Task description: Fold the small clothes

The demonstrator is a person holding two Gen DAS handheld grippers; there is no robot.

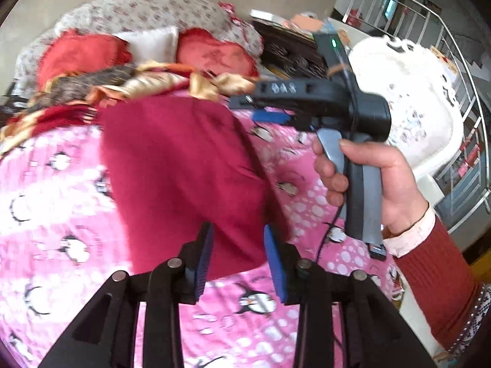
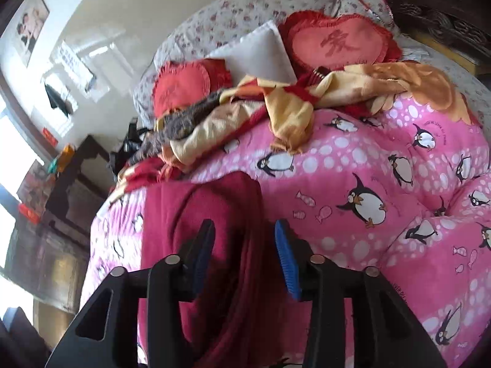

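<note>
Crimson knit is what we are working on: a small dark-red garment (image 1: 184, 178) lies on the pink penguin quilt (image 1: 55, 202) of the bed, already doubled over, with a soft rolled edge showing in the right wrist view. It sits near the front of the bed, well clear of the yellow and red blanket (image 2: 307, 104) heaped toward the heart-shaped pillows (image 2: 340, 43).

Our left claw (image 1: 237, 257) stands parted over the near edge of the garment, with cloth visible in the gap but neither blue pad pressing on it. Our right claw (image 2: 244, 254) is likewise parted above the garment's folded ridge, gripping nothing. From the left wrist view we also see the right hand (image 1: 368, 181) on its grey handle, held above the quilt to the right of the garment.

What we judge risky from here: the quilt is puffy and uneven, so the fold could slump or spring open once left alone. If either claw closes low, it may pinch the quilt along with the knit and drag both. Grabbing only the top layer would peel the fold apart, and uneven pulls from the two sides would skew the edges.
</note>
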